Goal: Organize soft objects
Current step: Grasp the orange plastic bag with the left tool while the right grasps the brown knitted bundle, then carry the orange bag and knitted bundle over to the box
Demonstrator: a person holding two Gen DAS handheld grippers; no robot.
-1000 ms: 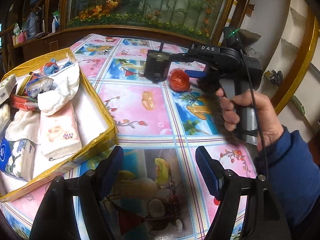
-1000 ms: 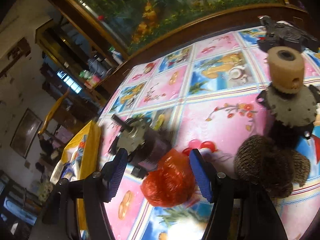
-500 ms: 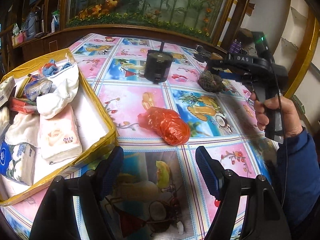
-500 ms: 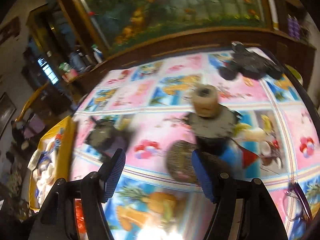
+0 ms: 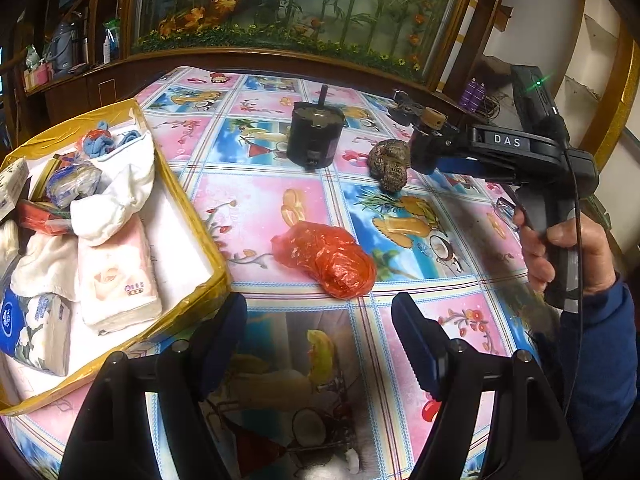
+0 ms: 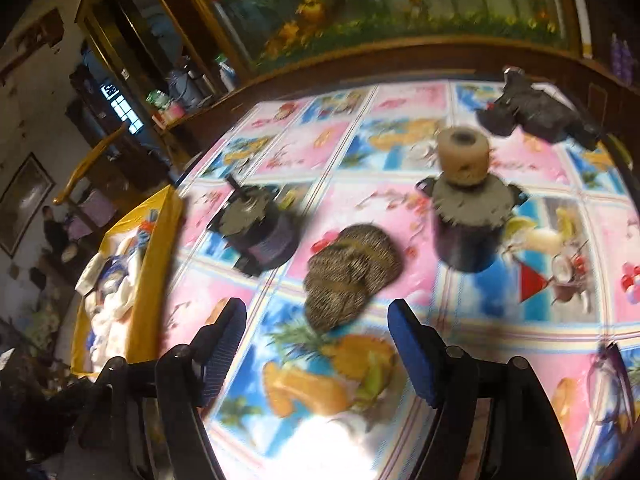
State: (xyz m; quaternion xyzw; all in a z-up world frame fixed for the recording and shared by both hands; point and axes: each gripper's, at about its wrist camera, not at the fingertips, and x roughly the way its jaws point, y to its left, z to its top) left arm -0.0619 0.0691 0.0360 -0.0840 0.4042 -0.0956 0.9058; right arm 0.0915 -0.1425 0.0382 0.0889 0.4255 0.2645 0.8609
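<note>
A crumpled red plastic bag (image 5: 326, 260) lies on the patterned tablecloth just ahead of my open, empty left gripper (image 5: 320, 332). A brown knitted bundle (image 5: 389, 165) lies farther back; in the right wrist view the bundle (image 6: 352, 276) sits just ahead of my open, empty right gripper (image 6: 316, 340). The right gripper's body (image 5: 500, 148) hovers to the right of the bundle in the left wrist view. A yellow-edged box (image 5: 188, 216) on the left holds towels, tissue packs and socks; it also shows in the right wrist view (image 6: 154, 276).
A black motor with a shaft (image 5: 314, 136) stands behind the red bag, also in the right wrist view (image 6: 260, 236). A second motor with a tan roller (image 6: 466, 208) stands right of the bundle. A dark part (image 6: 536, 112) lies at the far table edge. Glasses (image 6: 608, 384) lie at right.
The right gripper let go of the red bag, which now lies on the table, and swung right to face the brown knitted bundle. The left gripper has stayed put.
</note>
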